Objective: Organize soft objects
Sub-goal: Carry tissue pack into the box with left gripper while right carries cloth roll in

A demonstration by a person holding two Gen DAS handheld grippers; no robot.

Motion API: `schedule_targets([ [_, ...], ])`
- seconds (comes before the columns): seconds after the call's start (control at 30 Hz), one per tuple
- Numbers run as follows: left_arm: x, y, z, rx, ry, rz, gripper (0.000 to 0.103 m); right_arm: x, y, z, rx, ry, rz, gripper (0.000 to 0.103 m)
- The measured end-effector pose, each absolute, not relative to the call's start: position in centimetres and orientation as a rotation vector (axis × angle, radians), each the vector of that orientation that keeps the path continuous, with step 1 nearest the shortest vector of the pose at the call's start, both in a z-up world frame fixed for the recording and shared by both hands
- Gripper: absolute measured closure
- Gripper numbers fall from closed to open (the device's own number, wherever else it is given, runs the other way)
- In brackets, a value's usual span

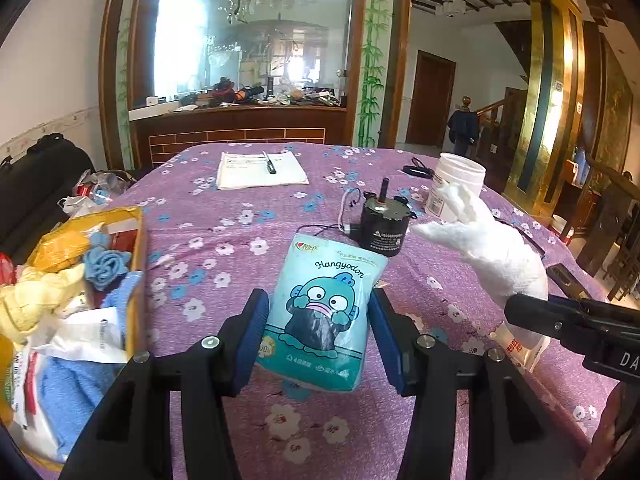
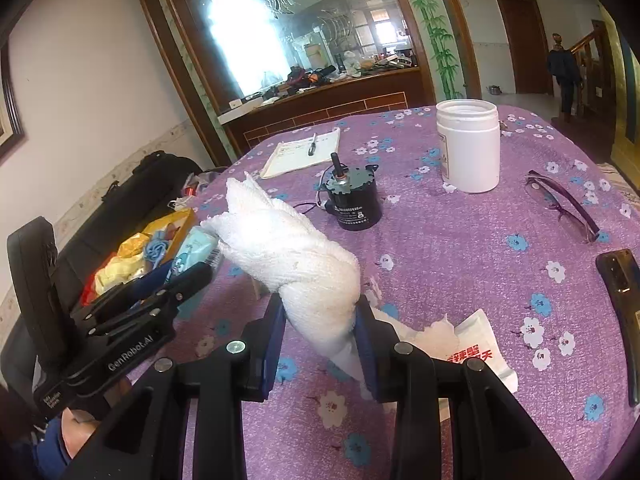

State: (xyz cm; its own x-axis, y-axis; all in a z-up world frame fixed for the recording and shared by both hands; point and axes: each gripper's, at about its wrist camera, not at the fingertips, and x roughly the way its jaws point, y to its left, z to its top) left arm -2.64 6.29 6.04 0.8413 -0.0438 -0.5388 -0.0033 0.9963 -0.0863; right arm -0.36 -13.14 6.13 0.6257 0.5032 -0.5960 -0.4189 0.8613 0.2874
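Where fingers (image 1: 256, 332) clamp, tissue pack (image 1: 324, 312) reads "Hangyodon".

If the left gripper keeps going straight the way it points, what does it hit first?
Probably the black motor standing on the purple tablecloth, just beyond the tissue pack the left gripper holds. Depth is uncertain; the pack's front edge may touch first.

Both grippers, left gripper (image 1: 320, 334) and right gripper (image 2: 320, 344), are black, with blue pads, silver screws and white "GenRobot.AI" lettering.
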Motion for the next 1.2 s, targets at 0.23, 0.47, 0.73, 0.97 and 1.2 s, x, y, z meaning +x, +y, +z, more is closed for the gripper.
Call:
schedule_targets([
  [0.23,-3.7,7.5,7.4,-0.103,0.551,-0.004,0.053,-0.5,-13.0,6.3,0.136,0.721,0.557,0.066],
  [0.47,-4.5,8.6,8.3,-0.135,0.539,-0.005,0.053,-1.0,-12.5,6.6,0.151,0.725,0.58,0.066],
  [0.73,-5.9,11.0,9.5,-0.171,0.506,0.023,0.053,-1.8,-10.6,7.4,0.128,0.718,0.62,0.066],
  [0.97,-7.0,13.9,9.8,-0.215,0.488,0.069,0.053,-2.3,-8.4,7.7,0.098,0.721,0.667,0.066],
  [1.2,-8.7,17.8,9.9,-0.256,0.47,0.149,0.053,-2.5,-5.1,8.1,0.063,0.733,0.73,0.066],
])
